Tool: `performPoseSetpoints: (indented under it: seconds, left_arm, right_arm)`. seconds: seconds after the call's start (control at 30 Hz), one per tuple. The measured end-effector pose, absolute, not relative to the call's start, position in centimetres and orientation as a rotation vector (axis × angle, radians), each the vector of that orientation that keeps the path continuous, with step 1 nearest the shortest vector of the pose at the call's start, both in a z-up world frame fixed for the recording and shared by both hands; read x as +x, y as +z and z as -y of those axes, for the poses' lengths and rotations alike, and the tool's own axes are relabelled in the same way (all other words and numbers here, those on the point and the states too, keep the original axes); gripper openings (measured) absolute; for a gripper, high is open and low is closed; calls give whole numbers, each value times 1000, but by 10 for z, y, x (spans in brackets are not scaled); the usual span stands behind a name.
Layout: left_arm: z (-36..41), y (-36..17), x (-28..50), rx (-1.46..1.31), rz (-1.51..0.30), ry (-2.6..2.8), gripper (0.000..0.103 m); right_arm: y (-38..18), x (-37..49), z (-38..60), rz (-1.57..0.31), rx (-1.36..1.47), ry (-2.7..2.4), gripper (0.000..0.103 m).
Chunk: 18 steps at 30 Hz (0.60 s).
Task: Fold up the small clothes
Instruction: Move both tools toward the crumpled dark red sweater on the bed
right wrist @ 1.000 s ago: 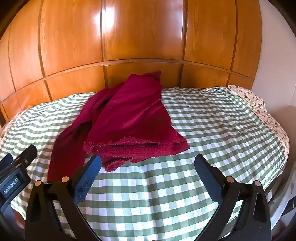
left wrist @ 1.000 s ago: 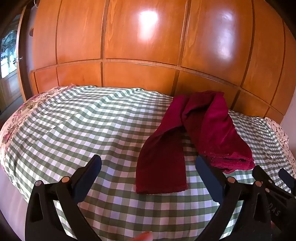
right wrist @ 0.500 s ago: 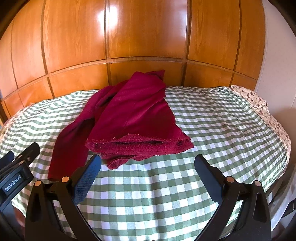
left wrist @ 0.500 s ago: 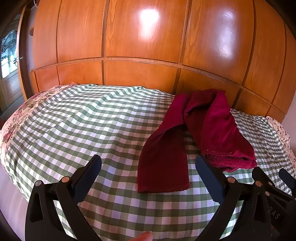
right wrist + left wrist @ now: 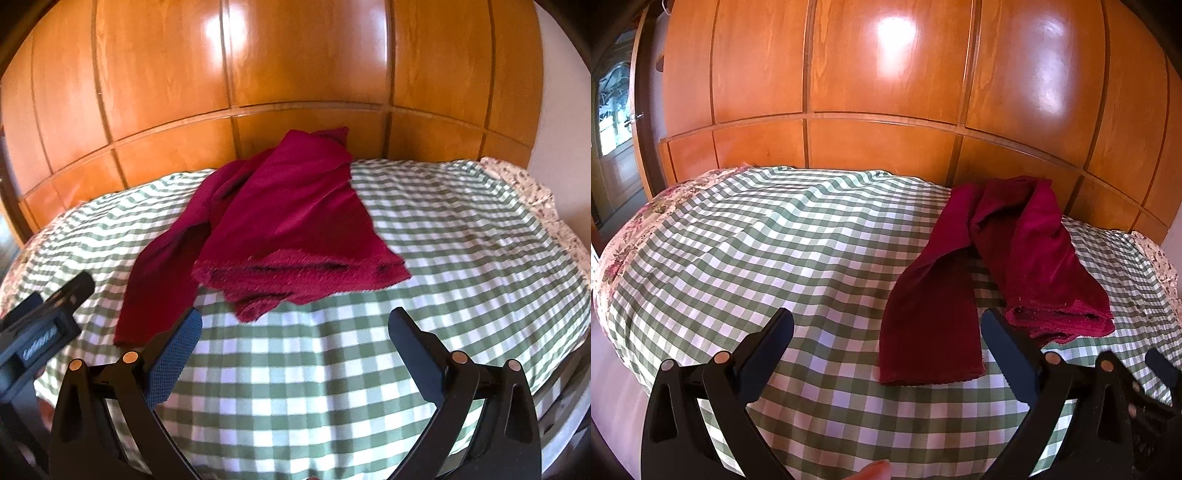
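Gingham bed [image 5: 332,369] nearer; both jaws spread; garment [image 5: 295,229] unmoved

Bright daylight, glare patches on glossy wardrobe panels [image 5: 894,33], right view blurred, fisheye-bent edges.

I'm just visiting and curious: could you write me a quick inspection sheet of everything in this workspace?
Surface: bed with green checked cover, floral bedding at its edges.
Job's things: one dark red garment, crumpled and partly doubled over, one long strip trailing toward the near edge.
Clutter: nothing seen.
Grippers: left gripper and right gripper, both open, empty, above the cover.
Cables: nothing seen.
Surroundings: glossy wooden panelled wall behind the bed.
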<state>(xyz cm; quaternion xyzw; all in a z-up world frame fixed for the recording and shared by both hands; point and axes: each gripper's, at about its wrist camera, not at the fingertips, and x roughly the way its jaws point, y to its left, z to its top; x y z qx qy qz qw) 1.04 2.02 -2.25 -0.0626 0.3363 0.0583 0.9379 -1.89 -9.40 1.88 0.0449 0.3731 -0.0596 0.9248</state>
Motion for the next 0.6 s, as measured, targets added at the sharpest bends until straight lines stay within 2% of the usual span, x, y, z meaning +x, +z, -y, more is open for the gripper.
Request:
performPoseSetpoints:
  seconds: [0.33,0.6]
  left_arm:
    - [-25,-28,18,-141,-701,135,101]
    - [-28,-36,27,-141,-730,139,100]
  right_arm:
    - [7,-39,109,-787,299,96,100]
    - [-3,-27,98,-870,284,150,100]
